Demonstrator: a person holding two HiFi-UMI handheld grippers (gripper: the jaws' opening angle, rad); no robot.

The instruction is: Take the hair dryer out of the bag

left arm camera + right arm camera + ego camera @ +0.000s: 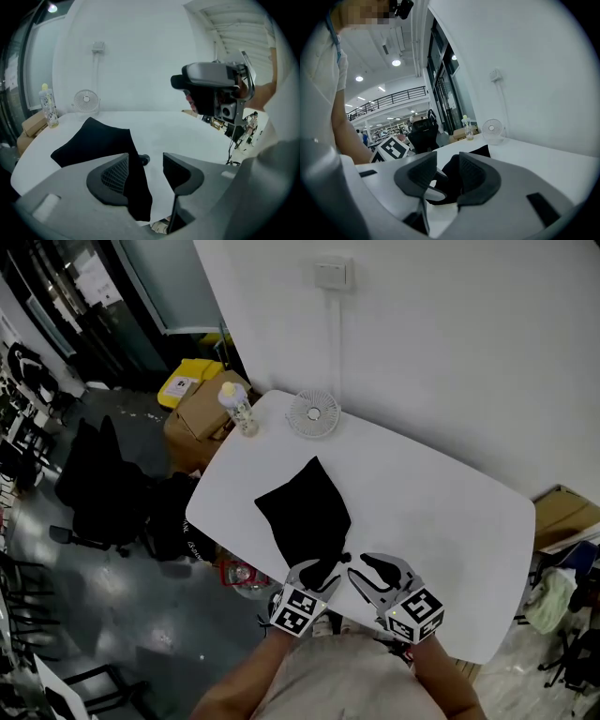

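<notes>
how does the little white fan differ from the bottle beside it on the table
The desk fan is white, round and squat; the bottle is clear, tall and slim, with a yellow cap. The desk fan stands nearer the wall, the bottle by the far left corner of the table. Both stand upright beyond the black bag, apart from it and from each other.

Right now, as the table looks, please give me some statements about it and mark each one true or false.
1. The black bag lies on the white table. True.
2. The fan stands on the floor. False: the fan stands on the table, near the wall.
3. The left gripper is open. True.
4. The hair dryer lies outside the bag. False: no hair dryer is visible.
5. The bottle has a yellow cap. True.
</notes>
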